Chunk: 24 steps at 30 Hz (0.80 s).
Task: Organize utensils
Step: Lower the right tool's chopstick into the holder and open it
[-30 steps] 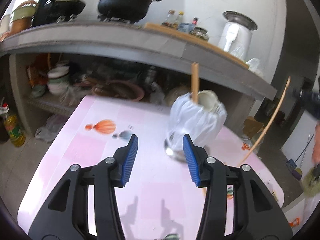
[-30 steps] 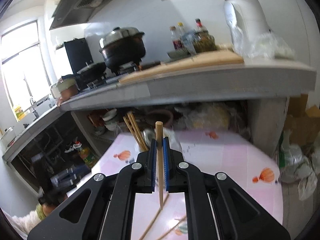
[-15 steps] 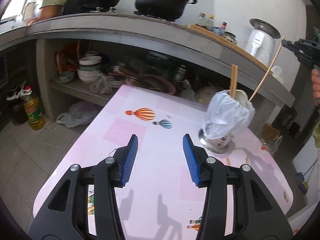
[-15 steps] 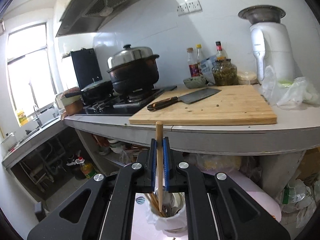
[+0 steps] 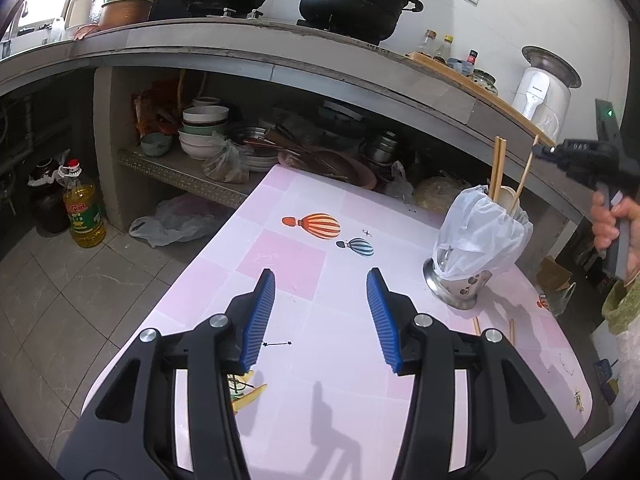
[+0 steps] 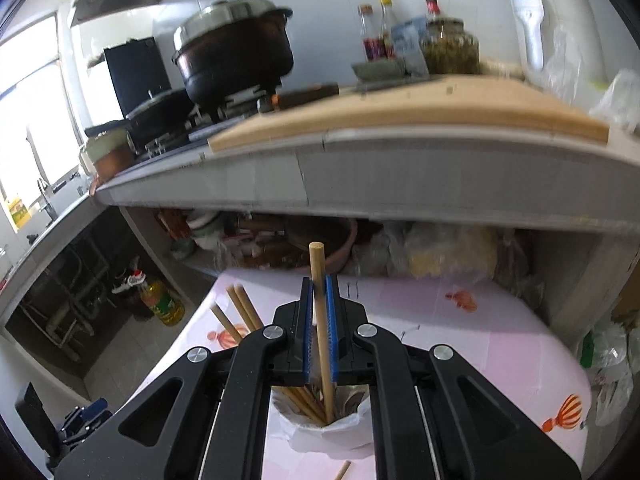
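With the right gripper (image 6: 319, 332) clamped on a chopstick (image 6: 321, 320) whose tip sits inside the holder (image 6: 320, 432), lower it straight before releasing, while the left gripper (image 5: 320, 320), fingers apart and empty, stays clear.

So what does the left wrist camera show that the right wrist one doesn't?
Only the left wrist: its own empty left gripper, jaws apart, and the hand carrying the other tool. Only the right wrist: the right gripper, jaws shut on a chopstick whose tip is inside the utensil holder. Both: that bag-lined holder on the pink table.
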Tool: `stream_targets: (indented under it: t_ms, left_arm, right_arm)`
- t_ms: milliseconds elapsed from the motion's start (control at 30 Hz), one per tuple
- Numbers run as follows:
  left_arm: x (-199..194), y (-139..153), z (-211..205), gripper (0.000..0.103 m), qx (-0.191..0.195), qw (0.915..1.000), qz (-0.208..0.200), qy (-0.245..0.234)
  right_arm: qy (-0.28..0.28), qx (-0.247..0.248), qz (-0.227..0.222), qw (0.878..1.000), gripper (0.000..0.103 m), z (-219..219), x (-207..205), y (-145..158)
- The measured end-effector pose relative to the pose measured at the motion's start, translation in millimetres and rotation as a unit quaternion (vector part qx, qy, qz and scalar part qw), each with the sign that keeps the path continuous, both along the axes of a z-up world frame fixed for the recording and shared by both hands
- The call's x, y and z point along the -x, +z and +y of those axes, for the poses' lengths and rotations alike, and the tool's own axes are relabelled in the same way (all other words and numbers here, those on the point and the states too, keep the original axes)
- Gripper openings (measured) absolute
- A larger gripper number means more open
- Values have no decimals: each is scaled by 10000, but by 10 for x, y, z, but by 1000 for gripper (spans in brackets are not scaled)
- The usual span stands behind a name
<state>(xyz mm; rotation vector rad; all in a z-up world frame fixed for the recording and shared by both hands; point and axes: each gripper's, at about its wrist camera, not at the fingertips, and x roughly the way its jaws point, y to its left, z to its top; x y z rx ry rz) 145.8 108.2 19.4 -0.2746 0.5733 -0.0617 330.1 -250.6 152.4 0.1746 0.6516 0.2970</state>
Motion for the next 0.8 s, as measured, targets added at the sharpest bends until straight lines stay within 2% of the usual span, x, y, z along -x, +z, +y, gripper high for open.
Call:
stream_targets:
  t_ms: [167,500,700,800]
  left_arm:
    - [0,-18,12,46,34,10000,26,12]
    - [7,-32,-16,50,3,10000,36,-15]
    - [52,-12,-36,50,13,10000,6,-16]
    - [81,0,-38,50,-14,10000,-4,-6]
  right_arm:
    - [2,-30,239,9997,7,19,-23,-223]
    - [3,-244,470,9986,7,-42,-48,-311]
    - [129,1,815,9966,7,113,-55,-485]
    - [115,-76,893,9959,7,118,-59,-546]
